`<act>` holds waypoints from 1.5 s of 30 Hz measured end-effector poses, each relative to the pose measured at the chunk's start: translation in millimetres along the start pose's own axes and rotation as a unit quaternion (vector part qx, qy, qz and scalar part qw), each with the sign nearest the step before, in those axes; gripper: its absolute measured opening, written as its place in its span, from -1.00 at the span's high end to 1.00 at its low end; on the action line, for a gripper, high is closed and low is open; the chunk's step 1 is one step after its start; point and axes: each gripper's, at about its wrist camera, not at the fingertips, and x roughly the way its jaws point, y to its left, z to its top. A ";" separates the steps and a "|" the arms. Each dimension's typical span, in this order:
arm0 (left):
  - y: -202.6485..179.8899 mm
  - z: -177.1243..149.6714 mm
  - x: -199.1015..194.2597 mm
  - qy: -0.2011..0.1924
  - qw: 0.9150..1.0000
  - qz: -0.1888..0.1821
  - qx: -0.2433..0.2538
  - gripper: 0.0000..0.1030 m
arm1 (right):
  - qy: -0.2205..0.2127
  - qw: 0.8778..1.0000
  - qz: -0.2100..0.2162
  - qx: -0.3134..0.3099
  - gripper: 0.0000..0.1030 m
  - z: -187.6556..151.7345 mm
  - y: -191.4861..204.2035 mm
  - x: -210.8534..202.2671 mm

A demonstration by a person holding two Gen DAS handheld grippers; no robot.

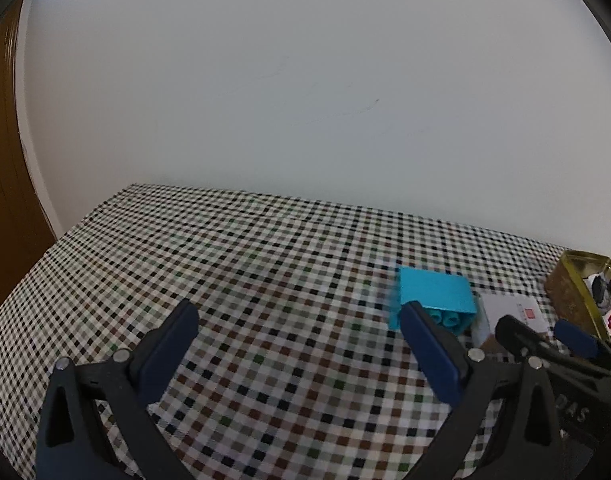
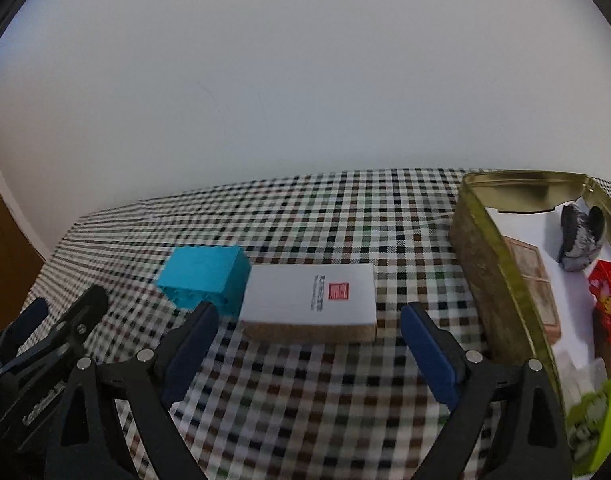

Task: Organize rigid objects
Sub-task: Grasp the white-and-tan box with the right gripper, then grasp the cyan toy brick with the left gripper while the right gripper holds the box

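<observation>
A turquoise toy brick [image 2: 203,276] lies on its side on the checked tablecloth [image 2: 325,392], touching a flat white box [image 2: 311,296] with a red stamp mark. My right gripper [image 2: 307,320] is open and empty, just in front of the white box. My left gripper [image 1: 297,320] is open and empty; the brick [image 1: 433,292] lies just beyond its right fingertip, with the white box [image 1: 509,310] behind. A gold tin [image 2: 493,264] stands open at the right and holds a grey-black object [image 2: 581,240], a red packet [image 2: 607,288] and a brown box [image 2: 535,280].
A white wall [image 2: 305,80] backs the table. A brown door [image 1: 1,160] stands at the left past the table edge. A lime-green container [image 2: 597,420] sits at the tin's near end. The right gripper [image 1: 545,340] shows in the left wrist view.
</observation>
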 end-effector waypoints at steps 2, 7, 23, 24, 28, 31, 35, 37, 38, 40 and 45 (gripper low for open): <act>1.4 1.5 2.4 0.002 1.000 -0.002 -0.003 -0.98 | 0.019 1.000 -0.008 0.000 -0.82 2.4 1.5 10.0; 4.2 3.0 9.8 0.013 1.000 -0.002 -0.003 -0.98 | 0.060 0.998 -0.018 -0.011 -0.82 4.1 6.6 28.1; -12.4 3.2 15.0 0.017 0.997 -0.070 0.000 -0.98 | -0.100 0.995 -0.001 -0.019 -0.54 -15.4 -16.8 -55.6; -18.9 4.4 17.7 0.019 0.997 -0.077 -0.004 -0.98 | -0.116 0.993 -0.006 -0.016 -0.54 -16.8 -19.7 -65.7; -52.3 8.1 24.2 0.018 0.997 -0.076 0.023 -0.98 | -0.153 0.988 -0.023 -0.009 -0.54 -17.6 -37.7 -85.1; -77.3 13.6 34.3 0.022 0.997 -0.064 0.048 -0.98 | -0.154 0.988 -0.029 0.002 -0.55 -13.1 -37.0 -74.8; -92.4 15.1 57.0 0.065 0.994 -0.049 0.067 -0.90 | -0.142 0.989 -0.023 0.018 -0.55 -8.3 -46.6 -68.5; -90.3 14.9 71.4 0.100 0.992 -0.047 0.056 -0.75 | -0.140 0.990 -0.021 0.019 -0.55 -6.6 -51.5 -67.6; -89.4 14.3 76.6 0.114 0.991 -0.048 0.053 -0.70 | -0.139 0.990 -0.020 0.018 -0.55 -6.2 -51.2 -66.8; -86.6 12.6 87.8 0.142 0.987 -0.054 0.045 -0.56 | -0.136 0.990 -0.018 0.013 -0.55 -5.5 -42.7 -59.6; -83.5 12.7 84.1 0.134 0.988 -0.060 0.043 -0.24 | -0.132 0.991 -0.013 0.002 -0.55 -7.9 -38.6 -55.6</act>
